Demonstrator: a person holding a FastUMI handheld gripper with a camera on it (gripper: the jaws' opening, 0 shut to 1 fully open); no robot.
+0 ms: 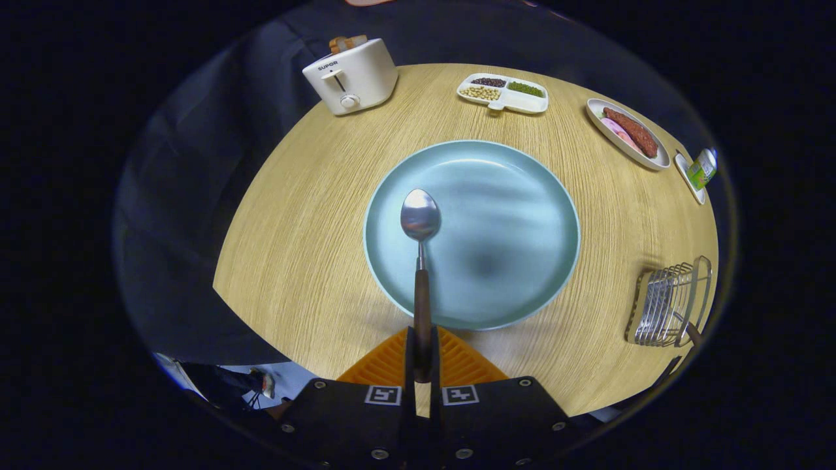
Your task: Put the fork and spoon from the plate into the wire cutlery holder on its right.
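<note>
Claw [422, 356] clamped on spoon [420, 261] handle, long axis straight ahead, bowl pointing forward over plate [516, 196]

My camera rode on my gripper [422, 356] and looked forward along the two fingers, tilted steeply downward at the table [307, 215] from fairly close above. The plate [509, 196] lay just ahead, at 12 o'clock. The toaster [351, 76] stood far off at 11 o'clock, the wire holder [669, 301] at 3 o'clock.

Bright overhead light; plate [471, 234] glare; fisheye-warped edges.
</note>
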